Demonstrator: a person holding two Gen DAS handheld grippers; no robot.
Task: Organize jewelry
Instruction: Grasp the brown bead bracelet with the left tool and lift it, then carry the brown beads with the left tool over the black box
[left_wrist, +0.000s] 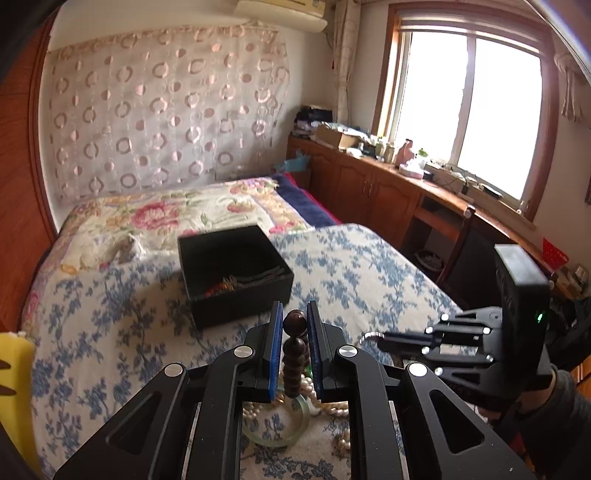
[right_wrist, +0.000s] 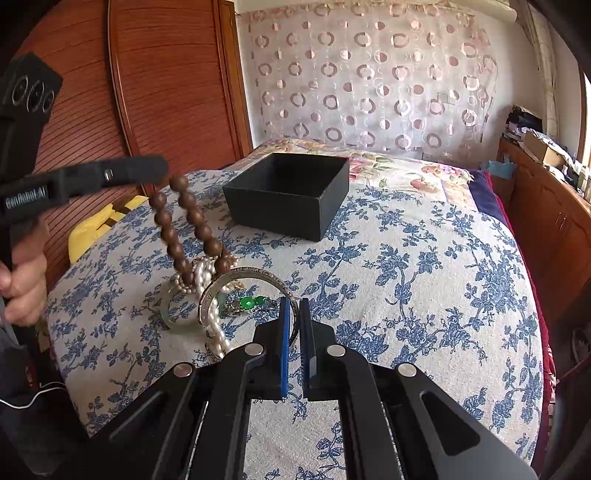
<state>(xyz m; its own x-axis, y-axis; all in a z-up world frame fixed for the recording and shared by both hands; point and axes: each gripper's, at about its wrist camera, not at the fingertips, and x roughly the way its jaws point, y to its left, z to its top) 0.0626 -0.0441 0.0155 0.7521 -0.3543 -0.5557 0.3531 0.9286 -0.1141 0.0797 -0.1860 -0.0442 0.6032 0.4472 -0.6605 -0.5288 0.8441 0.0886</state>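
My left gripper (left_wrist: 294, 314) is shut on a brown wooden bead bracelet (left_wrist: 295, 345) and lifts it off the bed; in the right wrist view the bracelet (right_wrist: 186, 225) hangs from that gripper (right_wrist: 162, 173). My right gripper (right_wrist: 293, 304) is shut on the rim of a silver engraved bangle (right_wrist: 243, 282), tilted up from the bedspread. Under them lie a pearl strand (right_wrist: 208, 295), a pale jade bangle (right_wrist: 173, 314) and a green-stone piece (right_wrist: 251, 303). The open black box (left_wrist: 236, 273) sits farther back on the bed, with some jewelry inside.
The blue-floral bedspread (right_wrist: 424, 295) covers the bed. A yellow cushion (right_wrist: 88, 229) lies at the left edge by a wooden wardrobe (right_wrist: 147, 92). A wooden cabinet (left_wrist: 369, 184) with clutter runs under the window on the right.
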